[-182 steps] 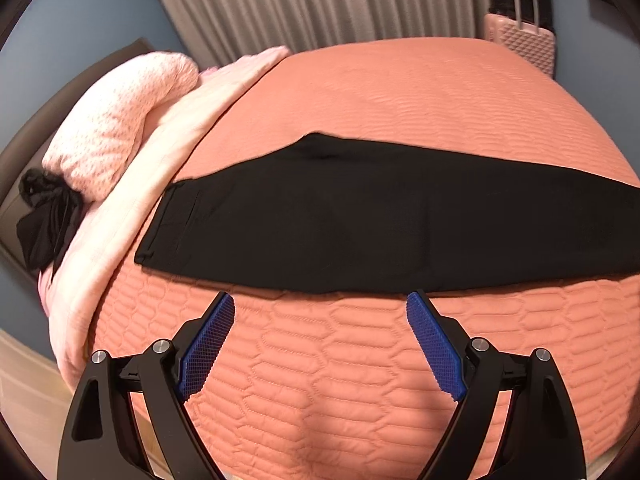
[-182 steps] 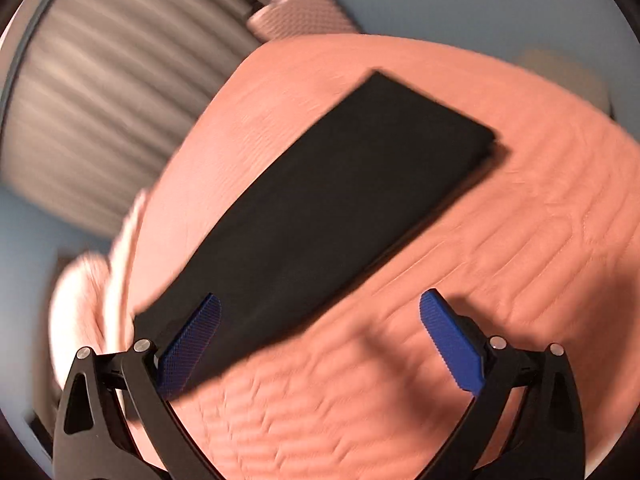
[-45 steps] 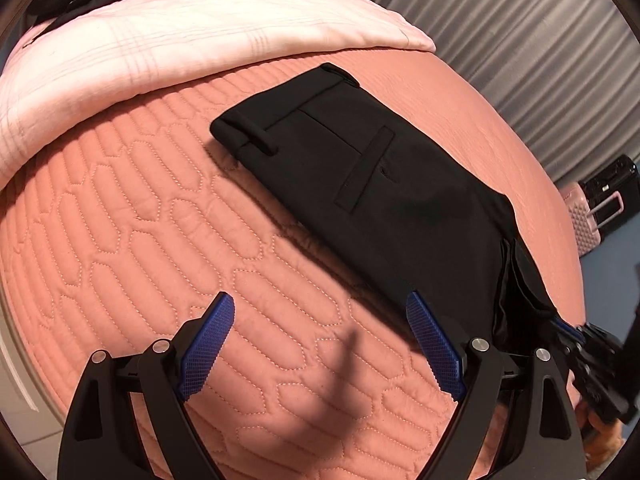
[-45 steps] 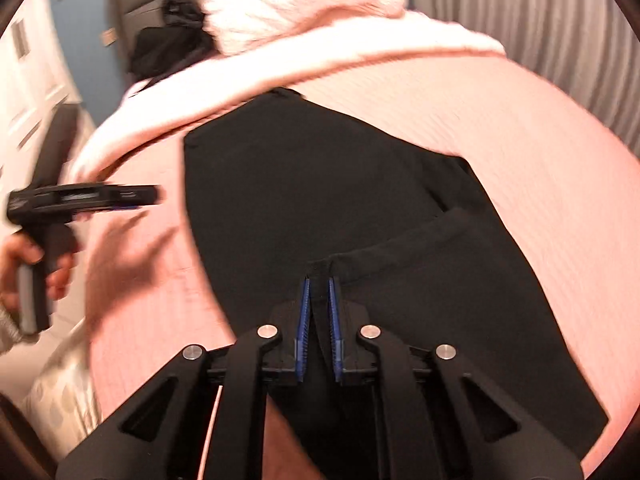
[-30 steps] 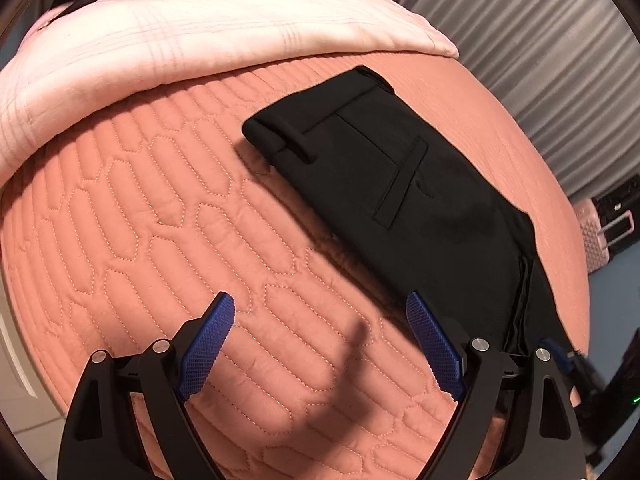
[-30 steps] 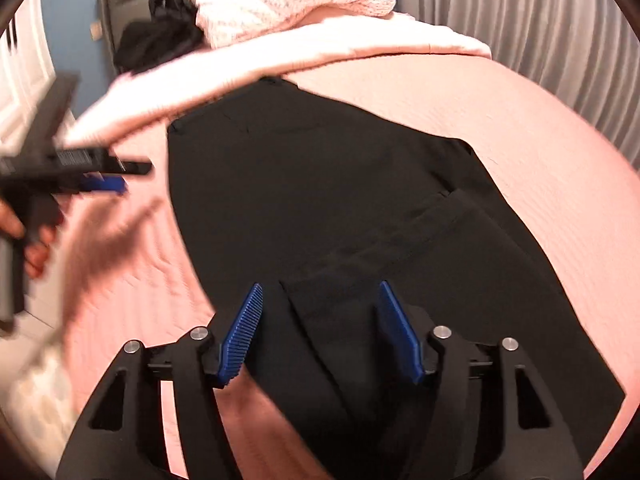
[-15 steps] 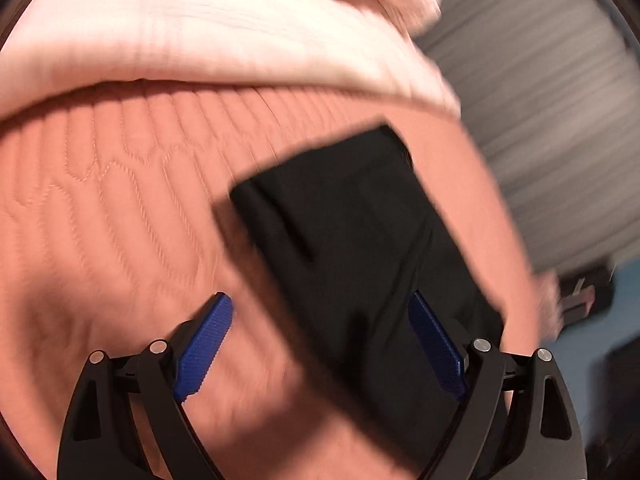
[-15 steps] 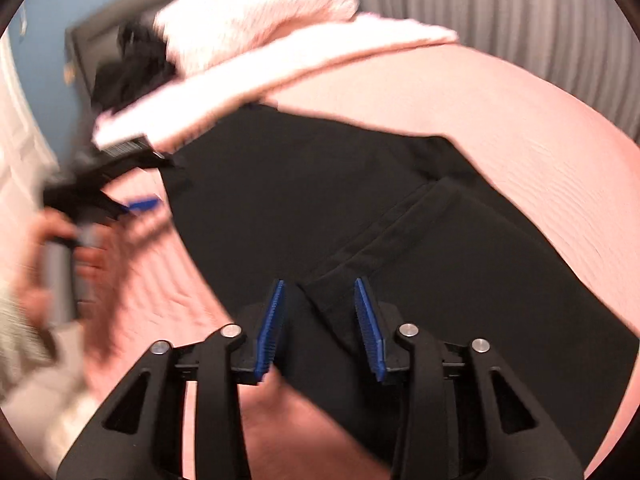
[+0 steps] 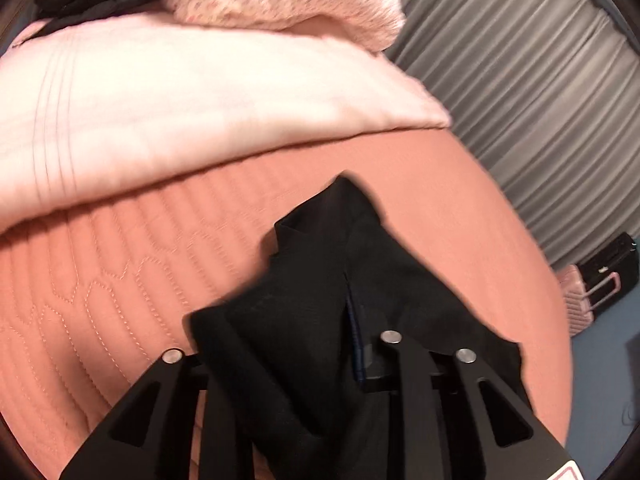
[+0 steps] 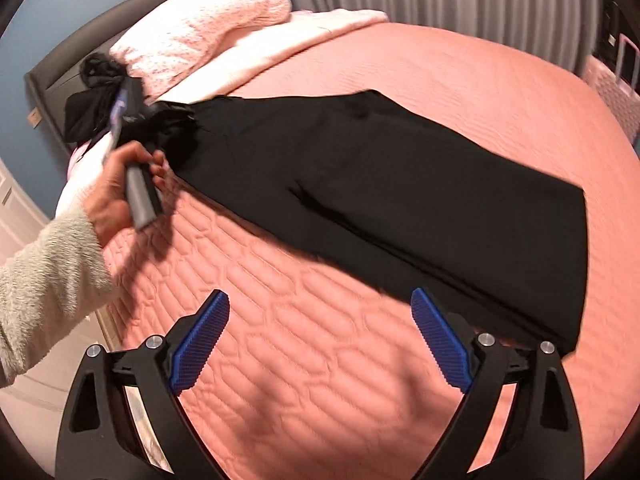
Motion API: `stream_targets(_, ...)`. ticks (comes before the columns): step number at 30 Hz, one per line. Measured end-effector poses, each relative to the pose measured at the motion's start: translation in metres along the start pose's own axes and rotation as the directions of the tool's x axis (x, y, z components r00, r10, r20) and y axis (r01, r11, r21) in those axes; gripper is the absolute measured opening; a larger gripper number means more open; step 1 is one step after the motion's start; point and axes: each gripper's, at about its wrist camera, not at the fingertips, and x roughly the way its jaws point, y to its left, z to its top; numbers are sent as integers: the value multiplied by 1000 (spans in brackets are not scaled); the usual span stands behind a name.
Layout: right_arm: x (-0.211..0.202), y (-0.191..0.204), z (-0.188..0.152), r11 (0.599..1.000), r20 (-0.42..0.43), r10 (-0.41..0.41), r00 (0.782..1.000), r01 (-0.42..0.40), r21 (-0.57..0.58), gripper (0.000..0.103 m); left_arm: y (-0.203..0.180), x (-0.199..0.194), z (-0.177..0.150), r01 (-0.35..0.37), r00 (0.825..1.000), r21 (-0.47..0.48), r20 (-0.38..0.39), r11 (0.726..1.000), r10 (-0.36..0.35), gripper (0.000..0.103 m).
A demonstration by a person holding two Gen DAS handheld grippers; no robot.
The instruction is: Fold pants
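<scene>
Your left tool (image 9: 352,344) has just closed on the black fabric pants (image 10: 400,184); your right tool (image 10: 320,344), just opened, holds nothing. Pull fast and the fold near the pale pink blanket (image 9: 180,112) may undo.

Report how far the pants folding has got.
Done: the black pants lie doubled on the pink bedspread, hem layer over the legs. In hand: the left gripper has just closed on the waistband end; the right gripper has just opened, empty. Left: the next fold.
</scene>
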Motion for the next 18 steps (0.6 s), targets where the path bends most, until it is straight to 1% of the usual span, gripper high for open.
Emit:
stream_targets(2,-9,-16,-3,999,16,-17,1000,16,49,91,-34,-19,0,14,999,120,40,993,-19,16)
stream_targets(3,-16,-23,-5,997,24,-18,1000,16,69,91,-57,-30,-3,38,997,184,54,982,-49,15)
stream_targets(4,-22,-31,-7,995,34,-23,999,20,94,91,-87,-44,-9,82,993,253,59,964,-100,15)
stream_targets(6,-38,-56,-17,986,58,-43,997,34,161,91,-135,-65,-26,157,982,348,41,924,-183,15)
stream_targets(7,-43,-64,-19,982,66,-52,996,39,186,91,-171,-79,-43,210,971,414,19,886,-239,15)
stream_targets(8,-54,-78,-26,973,84,-66,994,45,227,91,-196,-89,-59,244,961,459,5,854,-277,15)
stream_targets(9,-62,-90,-33,964,93,-79,993,52,262,91,-227,-100,-81,288,947,514,-25,808,-322,16)
stream_targets(10,-70,-103,-41,952,95,-99,991,66,300,91,-252,-107,-102,334,933,546,-77,769,-351,16)
stream_targets(11,-74,-112,-46,943,93,-113,989,77,325,91,-273,-108,-124,377,920,560,-137,738,-366,16)
stream_targets(12,-79,-124,-53,930,90,-129,988,89,356,91,-289,-106,-147,414,908,564,-196,715,-371,17)
stream_targets(13,-87,-138,-63,915,90,-150,985,104,391,91,-311,-96,-185,447,895,582,-283,680,-346,20)
stream_targets(14,-92,-147,-70,904,88,-164,983,114,412,91,-322,-86,-212,450,893,602,-331,660,-307,23)
stream_targets(15,-96,-156,-77,892,82,-176,981,124,434,91,-331,-71,-246,447,889,622,-386,643,-246,26)
stream_targets(16,-99,-165,-83,880,76,-186,980,132,456,91,-336,-53,-279,431,887,649,-434,627,-160,26)
stream_targets(17,-105,-176,-90,868,72,-194,978,136,478,91,-335,-32,-317,393,871,671,-491,629,-20,26)
stream_targets(18,-109,-185,-94,862,72,-200,977,141,488,91,-332,-35,-330,369,888,688,-460,625,-17,26)
